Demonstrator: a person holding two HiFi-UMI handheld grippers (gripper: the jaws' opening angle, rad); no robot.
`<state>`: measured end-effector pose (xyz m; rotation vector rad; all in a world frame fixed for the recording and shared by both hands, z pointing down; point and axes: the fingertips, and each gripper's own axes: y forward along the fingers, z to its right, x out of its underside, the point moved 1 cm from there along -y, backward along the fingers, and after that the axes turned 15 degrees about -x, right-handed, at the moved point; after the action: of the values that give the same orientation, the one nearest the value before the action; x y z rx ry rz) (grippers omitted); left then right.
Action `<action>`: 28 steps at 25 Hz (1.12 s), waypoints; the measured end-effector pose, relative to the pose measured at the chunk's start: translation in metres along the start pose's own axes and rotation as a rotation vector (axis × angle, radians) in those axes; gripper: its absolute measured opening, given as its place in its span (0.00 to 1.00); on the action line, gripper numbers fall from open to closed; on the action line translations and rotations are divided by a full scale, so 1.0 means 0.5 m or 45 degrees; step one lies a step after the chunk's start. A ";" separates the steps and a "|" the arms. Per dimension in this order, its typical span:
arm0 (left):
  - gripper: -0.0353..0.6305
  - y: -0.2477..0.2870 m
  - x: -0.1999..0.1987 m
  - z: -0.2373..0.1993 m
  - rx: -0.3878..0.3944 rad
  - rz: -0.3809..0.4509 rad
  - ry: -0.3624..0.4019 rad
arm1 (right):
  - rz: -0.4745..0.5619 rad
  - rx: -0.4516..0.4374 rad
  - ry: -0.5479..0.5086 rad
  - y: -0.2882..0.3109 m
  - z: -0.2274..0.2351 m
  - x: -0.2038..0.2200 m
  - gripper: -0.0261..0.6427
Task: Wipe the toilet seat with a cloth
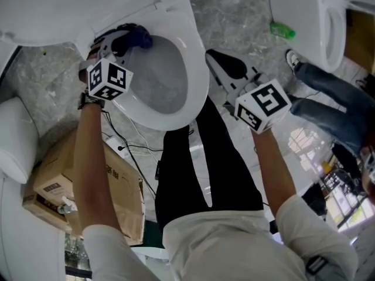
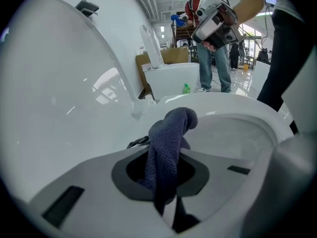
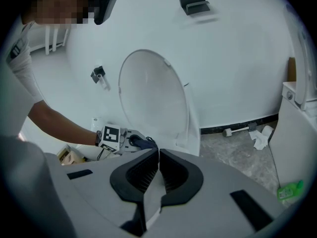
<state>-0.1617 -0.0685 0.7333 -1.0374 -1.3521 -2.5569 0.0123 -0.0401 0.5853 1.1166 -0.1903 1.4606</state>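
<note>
A white toilet stands with its seat (image 1: 196, 81) down and its lid (image 3: 153, 98) raised. My left gripper (image 1: 126, 40) is at the back left of the seat, shut on a dark blue cloth (image 1: 140, 38). In the left gripper view the cloth (image 2: 168, 148) hangs bunched between the jaws, above the seat rim (image 2: 233, 108). My right gripper (image 1: 214, 57) hovers to the right of the bowl, off the seat. Its jaws are shut with nothing between them (image 3: 158, 152). From the right gripper view I see the left gripper (image 3: 124, 140) and the cloth (image 3: 146, 143).
A cardboard box (image 1: 88, 186) lies at the left by another white fixture (image 1: 17, 145), with cables (image 1: 132, 151) on the floor. A second toilet (image 1: 328, 22), a green bottle (image 1: 282, 30) and another person's legs (image 1: 334, 92) are at the right. Crumpled paper (image 3: 260, 138) lies near the wall.
</note>
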 end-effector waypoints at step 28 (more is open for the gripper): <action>0.11 -0.229 -0.268 -0.103 -0.306 0.204 -0.820 | 0.198 0.025 -0.215 -0.205 -0.154 -0.196 0.09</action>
<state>-0.1263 -0.0696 0.5533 -2.0461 -0.9917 -2.3967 0.0402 -0.0272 0.4269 1.2648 -0.3893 1.5074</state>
